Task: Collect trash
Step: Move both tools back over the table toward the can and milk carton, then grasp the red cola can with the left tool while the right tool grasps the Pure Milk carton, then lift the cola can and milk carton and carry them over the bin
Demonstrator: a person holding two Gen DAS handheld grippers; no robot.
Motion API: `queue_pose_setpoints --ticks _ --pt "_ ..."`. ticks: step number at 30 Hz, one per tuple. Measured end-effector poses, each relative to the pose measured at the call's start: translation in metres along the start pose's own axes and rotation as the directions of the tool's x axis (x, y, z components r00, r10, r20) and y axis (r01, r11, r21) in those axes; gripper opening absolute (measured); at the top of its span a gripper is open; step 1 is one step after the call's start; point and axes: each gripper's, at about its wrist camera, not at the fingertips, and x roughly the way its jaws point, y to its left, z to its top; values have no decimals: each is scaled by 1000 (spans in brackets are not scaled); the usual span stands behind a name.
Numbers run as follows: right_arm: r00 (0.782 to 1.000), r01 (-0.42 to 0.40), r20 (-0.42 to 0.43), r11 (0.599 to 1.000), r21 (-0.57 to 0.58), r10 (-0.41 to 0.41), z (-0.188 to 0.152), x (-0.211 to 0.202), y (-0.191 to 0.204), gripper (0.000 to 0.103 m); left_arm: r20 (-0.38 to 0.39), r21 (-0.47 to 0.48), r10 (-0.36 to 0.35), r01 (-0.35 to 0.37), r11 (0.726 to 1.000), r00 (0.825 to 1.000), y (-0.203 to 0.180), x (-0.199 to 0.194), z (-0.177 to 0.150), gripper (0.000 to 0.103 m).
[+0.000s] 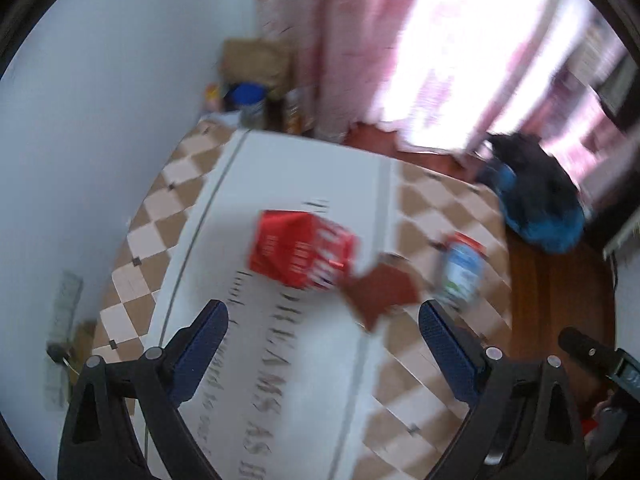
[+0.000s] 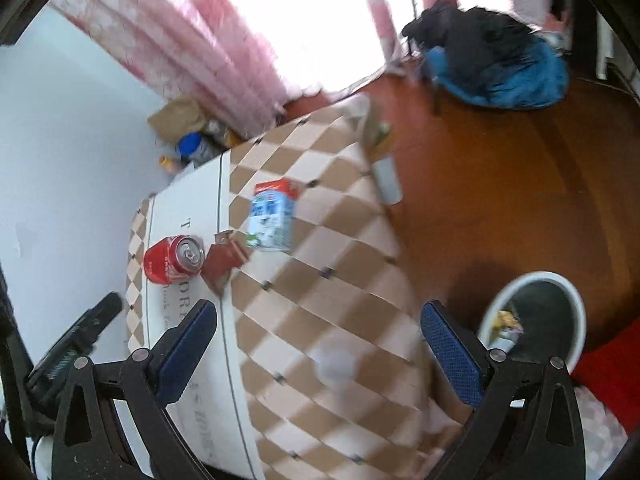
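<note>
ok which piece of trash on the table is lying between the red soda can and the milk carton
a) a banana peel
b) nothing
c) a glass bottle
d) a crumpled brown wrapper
d: in the right wrist view the crumpled brown wrapper lies on the table between the red soda can and the milk carton.

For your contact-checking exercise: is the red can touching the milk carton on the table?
Apart. The right wrist view shows the red can and milk carton separated by tablecloth, with a brown wrapper lying between them.
</note>
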Motion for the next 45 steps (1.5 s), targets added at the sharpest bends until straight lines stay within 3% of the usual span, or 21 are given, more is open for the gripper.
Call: queue_pose_setpoints --ticks 5,10,12,13,15,17,18,20,21,22,31,45 --pt "998 12 -61 1000 -8 -13 36 76 38 103 -80 -129 -61 50 990 995 41 61 21 97" --pt "994 47 -94 998 -31 -50 57 126 52 103 -169 -215 -164 126 968 972 49 118 29 97" --pt "992 61 -110 998 -32 -64 62 144 54 103 -158 -235 -186 146 961 970 50 124 33 96" --pt "991 63 -117 998 -30 -66 64 150 53 103 -146 -239 -193 154 959 970 50 126 35 90" --pt "989 62 -134 998 -26 -65 66 163 53 103 -124 -228 -184 153 962 975 49 123 39 66" --pt "988 60 -140 998 -30 -63 66 172 53 99 -114 -194 -166 142 971 979 47 121 43 60" --pt "988 62 -142 998 -33 -66 66 176 53 90 -109 -177 -165 145 974 980 46 120 46 60" --pt "991 69 -115 996 -55 -75 65 175 56 80 -101 -141 -150 135 981 984 42 116 46 59" --pt "990 76 -111 995 -66 -83 65 175 57 62 -92 -119 -133 121 985 987 40 113 45 59" --pt "990 87 -104 993 -83 -95 64 174 59 56 -83 -105 -118 109 988 990 38 111 44 59" --pt "995 80 -40 989 -127 -86 52 146 61 56 47 -3 -28 28 1000 998 25 58 35 58" --pt "988 123 120 969 -215 -98 12 39 78 56 224 78 32 -51 996 974 -1 -44 14 58"
